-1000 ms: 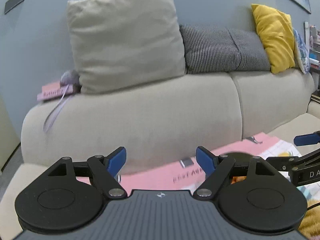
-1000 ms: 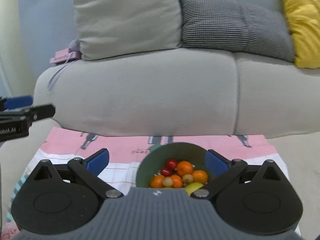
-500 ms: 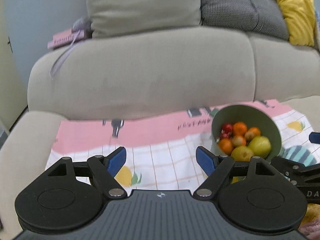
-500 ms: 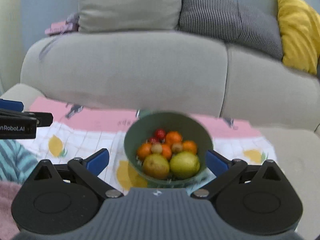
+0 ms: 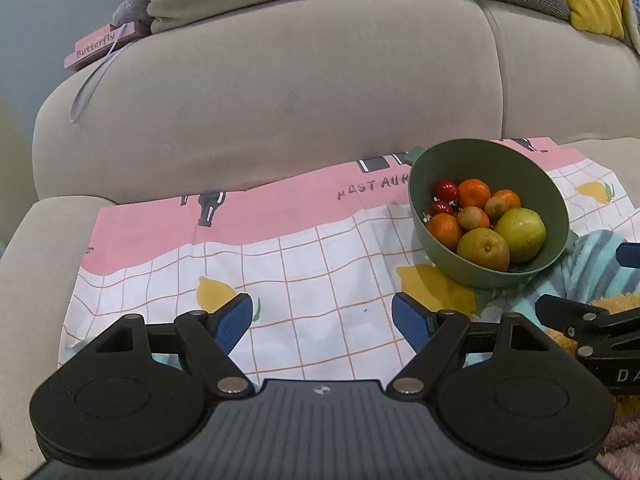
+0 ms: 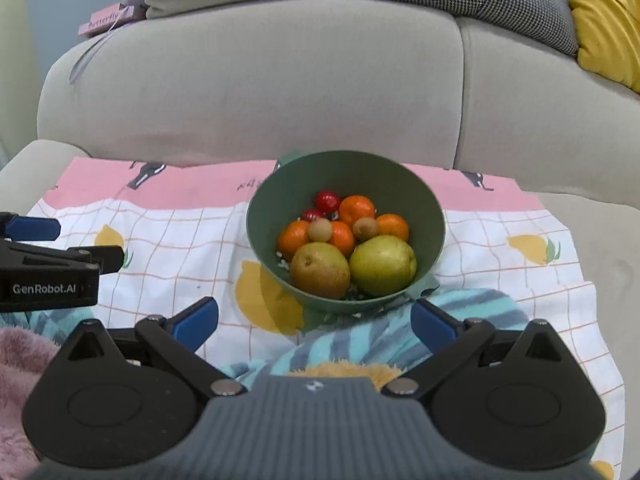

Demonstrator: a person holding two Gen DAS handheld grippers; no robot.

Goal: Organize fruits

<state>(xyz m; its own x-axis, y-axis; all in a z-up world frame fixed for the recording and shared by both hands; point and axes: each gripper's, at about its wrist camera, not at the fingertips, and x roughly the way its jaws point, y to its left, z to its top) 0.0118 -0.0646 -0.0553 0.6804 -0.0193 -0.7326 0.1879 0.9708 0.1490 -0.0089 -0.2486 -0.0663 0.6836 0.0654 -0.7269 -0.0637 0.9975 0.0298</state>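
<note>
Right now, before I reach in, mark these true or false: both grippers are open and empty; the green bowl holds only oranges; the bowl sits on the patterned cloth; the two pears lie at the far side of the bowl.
1. Both the left gripper and the right gripper are open and empty. True.
2. The green bowl holds only oranges. False: it also holds two pears, red fruits and small brown ones.
3. The bowl sits on the patterned cloth. True.
4. The pears lie at the far side. False: they are nearest the grippers.
</note>
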